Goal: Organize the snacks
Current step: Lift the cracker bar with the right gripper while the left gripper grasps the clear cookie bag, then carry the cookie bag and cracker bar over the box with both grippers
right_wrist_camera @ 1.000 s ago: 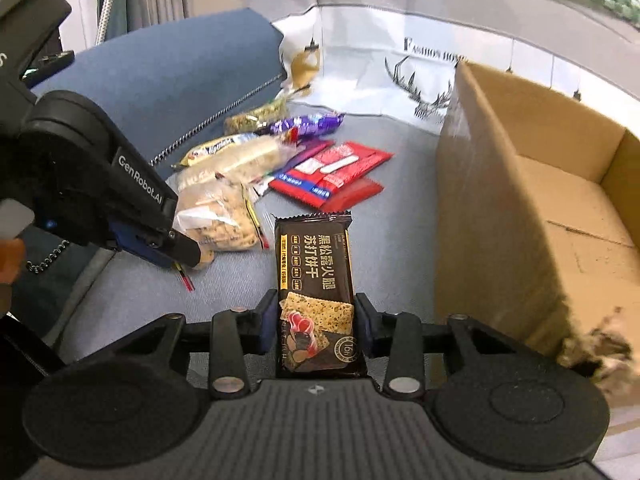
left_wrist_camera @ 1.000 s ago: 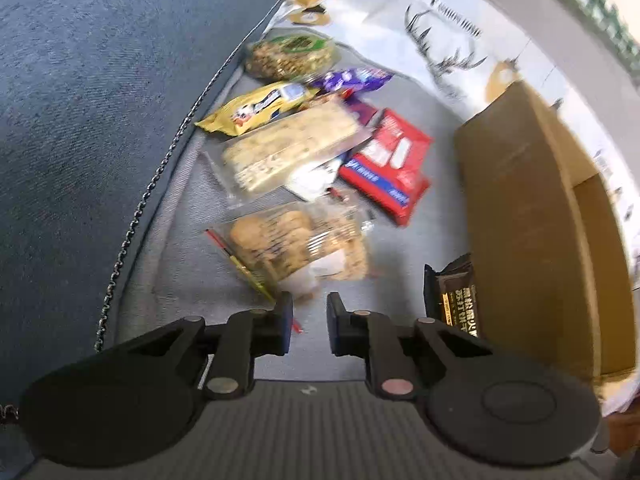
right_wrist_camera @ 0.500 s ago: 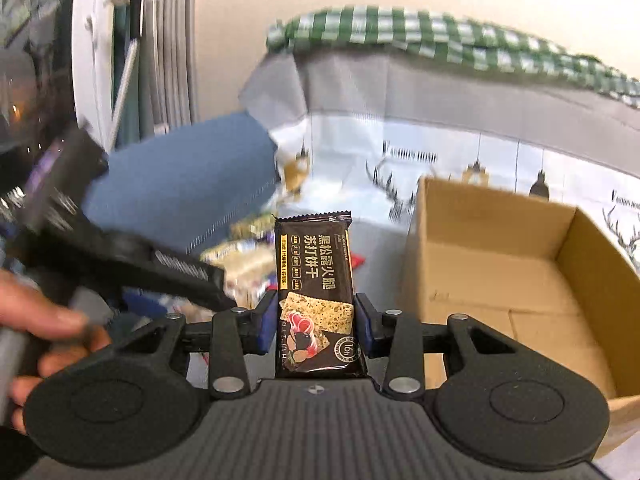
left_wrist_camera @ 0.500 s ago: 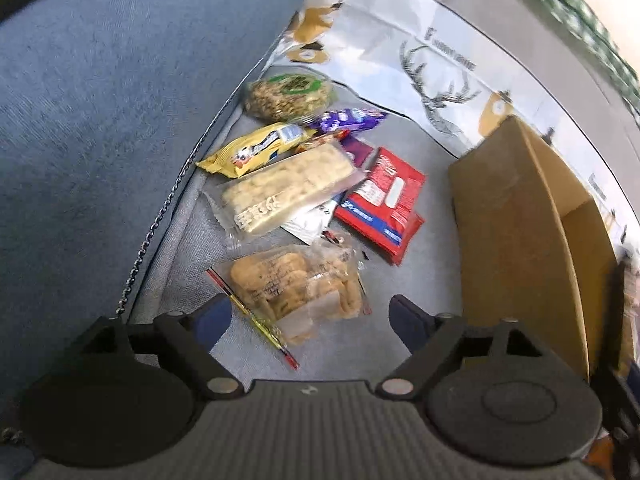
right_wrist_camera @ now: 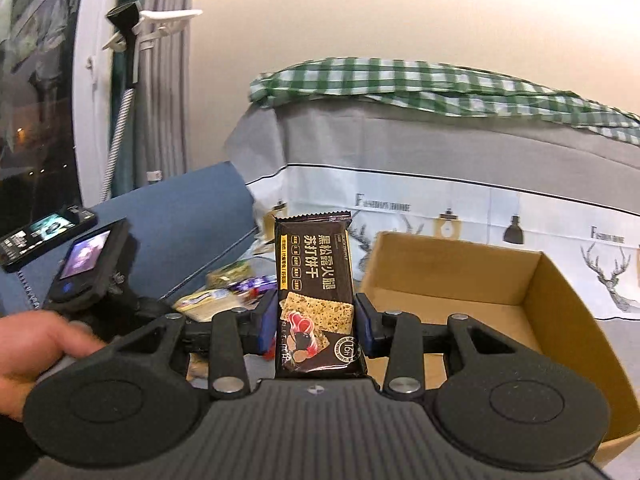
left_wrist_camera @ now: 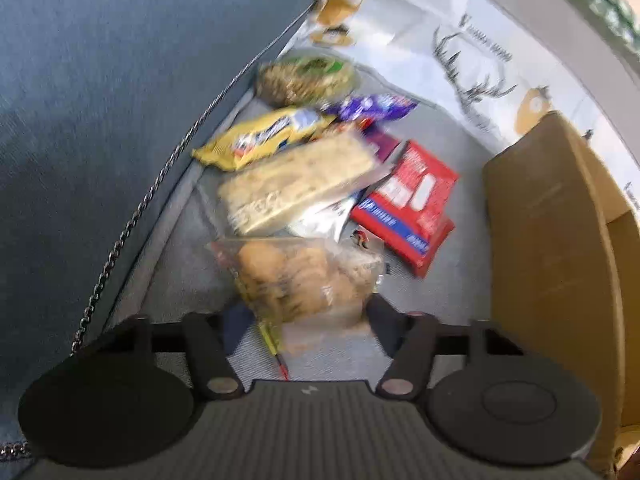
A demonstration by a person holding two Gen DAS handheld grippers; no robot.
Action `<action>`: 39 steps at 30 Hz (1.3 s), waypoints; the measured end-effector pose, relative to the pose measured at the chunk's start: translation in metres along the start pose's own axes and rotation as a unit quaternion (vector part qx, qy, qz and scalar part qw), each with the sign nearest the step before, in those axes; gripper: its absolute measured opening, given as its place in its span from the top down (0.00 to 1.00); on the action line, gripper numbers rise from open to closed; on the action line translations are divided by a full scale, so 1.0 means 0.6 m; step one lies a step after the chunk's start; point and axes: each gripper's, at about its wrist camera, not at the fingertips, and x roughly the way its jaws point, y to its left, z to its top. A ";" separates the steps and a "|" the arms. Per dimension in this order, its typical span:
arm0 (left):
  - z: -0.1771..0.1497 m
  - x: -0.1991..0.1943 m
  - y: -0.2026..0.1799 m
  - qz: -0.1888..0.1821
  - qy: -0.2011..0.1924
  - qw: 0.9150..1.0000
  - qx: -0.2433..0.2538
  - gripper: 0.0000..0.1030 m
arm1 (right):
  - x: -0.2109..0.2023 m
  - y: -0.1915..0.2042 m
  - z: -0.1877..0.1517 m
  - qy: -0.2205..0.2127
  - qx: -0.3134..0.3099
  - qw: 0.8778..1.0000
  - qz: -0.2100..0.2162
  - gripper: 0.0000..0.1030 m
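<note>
Dark brown cracker pack (right_wrist_camera: 316, 300) is pinched upright in our R gripper (right_wrist_camera: 316, 322), jaws closed on its lower half, held above and just left of the box (right_wrist_camera: 560, 304), probably so it can drop in end-first. Label: Chinese text, "16" badge; smaller print unreadable. Our L gripper (left_wrist_camera: 305, 314) is spread wide, jaws either side of the cookie bag (left_wrist_camera: 298, 276), not yet closed on it; likely the next pick. Remaining snacks lie near the box: red pack (left_wrist_camera: 412, 204), yellow pack (left_wrist_camera: 264, 138); their labels are blurred. Sheet (right_wrist_camera: 460, 204) reads "Fashion Home".
</note>
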 end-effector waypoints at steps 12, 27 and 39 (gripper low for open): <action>0.003 -0.030 -0.019 -0.024 -0.021 0.999 0.014 0.70 | 0.028 -0.114 0.047 -0.044 0.019 0.998 -0.049 0.60; -0.002 -0.108 -0.071 -0.078 -0.130 0.988 0.039 0.73 | 0.023 -0.219 0.015 -0.032 0.068 0.992 -0.105 0.60; -0.037 -0.198 -0.196 -0.157 -0.257 0.946 0.122 0.73 | 0.030 -0.272 0.007 -0.019 0.070 0.987 -0.142 0.60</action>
